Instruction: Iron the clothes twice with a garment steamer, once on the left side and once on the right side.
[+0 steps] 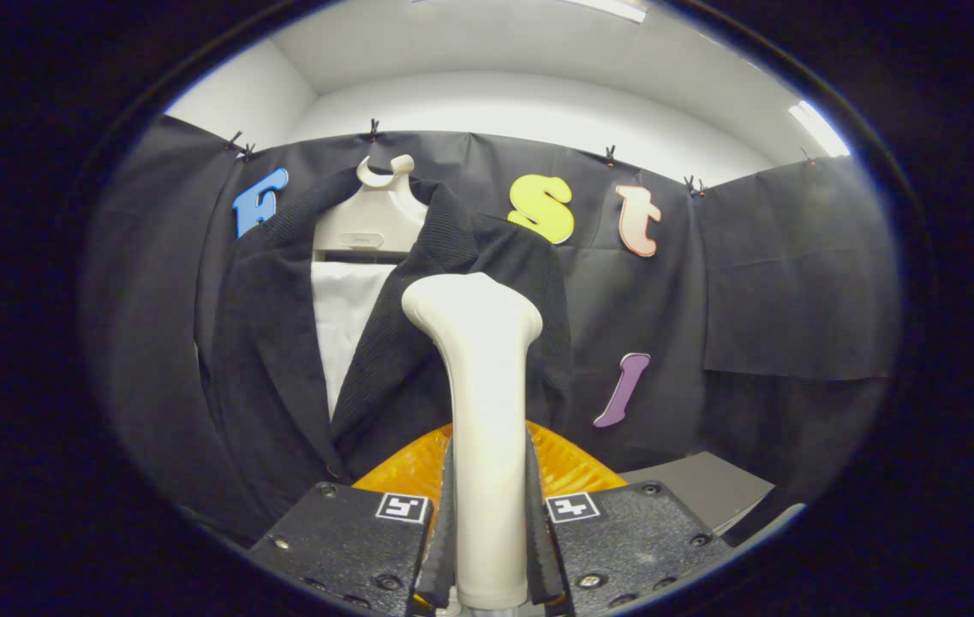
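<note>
1. Your gripper (487, 548) is clamping the steamer (482, 411): both fingers (442, 523) are pressing on the sides of its pale handle, one on each side, with the handle standing upright between them.
2. You are holding the steamer so that its shaft is rising straight ahead of the fingers and its wider, rounded head is ending up in front of the jacket (281, 343), about level with the chest. Whether the head is touching the cloth, you cannot tell from this view.
3. You are facing the dark jacket, which is hanging on a pale hanger (371, 218) against the black cloth wall (795, 283). Its front is lying open at the top, and a white shirt (345, 317) is showing between the lapels.
4. You are looking past the steamer mainly at the lapel right of the opening; the jacket's other half is hanging off to the left of the handle.
5. Just beyond the fingers, an orange ribbed part (568, 463) is showing on both sides of the handle.
6. You are also seeing a grey flat surface (701, 484) low down, right of the fingers.
</note>
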Demonstrator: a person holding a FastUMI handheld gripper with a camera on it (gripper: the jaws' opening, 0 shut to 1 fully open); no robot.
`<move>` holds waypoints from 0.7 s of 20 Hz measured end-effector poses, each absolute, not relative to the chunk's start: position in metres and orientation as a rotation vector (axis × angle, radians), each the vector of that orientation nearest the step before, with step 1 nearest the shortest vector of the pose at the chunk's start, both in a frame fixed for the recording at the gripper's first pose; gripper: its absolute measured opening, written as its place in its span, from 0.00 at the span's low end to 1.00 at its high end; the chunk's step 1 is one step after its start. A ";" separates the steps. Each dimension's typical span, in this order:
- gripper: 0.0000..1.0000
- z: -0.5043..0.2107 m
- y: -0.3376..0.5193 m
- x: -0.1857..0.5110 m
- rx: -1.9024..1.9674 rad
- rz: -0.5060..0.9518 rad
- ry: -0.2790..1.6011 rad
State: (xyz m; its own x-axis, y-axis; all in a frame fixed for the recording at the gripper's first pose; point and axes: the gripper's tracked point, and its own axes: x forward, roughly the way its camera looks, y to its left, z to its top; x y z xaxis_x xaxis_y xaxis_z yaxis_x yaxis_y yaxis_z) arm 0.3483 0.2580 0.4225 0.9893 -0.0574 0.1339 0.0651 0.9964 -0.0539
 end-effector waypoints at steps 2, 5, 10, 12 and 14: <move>0.37 0.417 0.259 0.348 -0.072 -0.061 -0.128; 0.37 0.404 0.260 0.349 -0.086 -0.061 -0.114; 0.37 0.377 0.261 0.345 -0.104 -0.057 -0.079; 0.37 0.365 0.259 0.344 -0.112 -0.060 -0.066; 0.37 0.353 0.259 0.344 -0.116 -0.061 -0.051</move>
State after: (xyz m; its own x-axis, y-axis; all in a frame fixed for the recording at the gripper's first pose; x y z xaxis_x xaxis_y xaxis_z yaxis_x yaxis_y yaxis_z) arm 0.3438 0.2586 0.3527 0.9969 -0.0579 0.0540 0.0638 0.9914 -0.1140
